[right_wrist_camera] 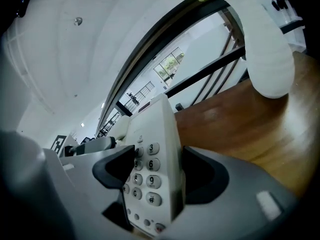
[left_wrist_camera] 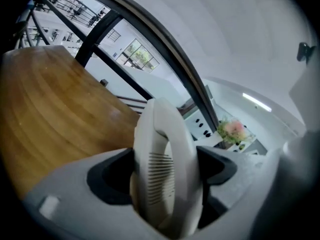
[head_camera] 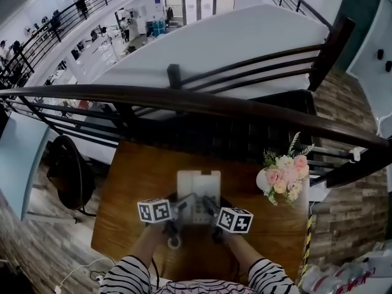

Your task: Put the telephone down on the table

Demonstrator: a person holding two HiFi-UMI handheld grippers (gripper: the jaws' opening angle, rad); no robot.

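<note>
From the head view, the person stands at the wooden table [head_camera: 131, 182] with both tools reaching in from either side of the white telephone [head_camera: 198, 188]. The left gripper [head_camera: 185, 206] and the right gripper [head_camera: 210, 207] flank it, I'd say so that its weight is shared and it stays level. It sits over the middle of the table, clear of the vase of flowers [head_camera: 283, 179] to its right. I cannot tell whether it rests on the wood or hangs just above it.

In the left gripper view, the left gripper [left_wrist_camera: 166, 176] has its jaws clamped on the handset [left_wrist_camera: 167, 129], one pad on each flank. That probably keeps the handset from sliding off its cradle.

In the right gripper view, the right gripper [right_wrist_camera: 154, 170] has its jaws closed on the keypad side of the telephone [right_wrist_camera: 161, 121], with the number keys [right_wrist_camera: 145, 176] showing between them. The vase [right_wrist_camera: 265, 49] stands beyond on the table [right_wrist_camera: 240, 129].
</note>
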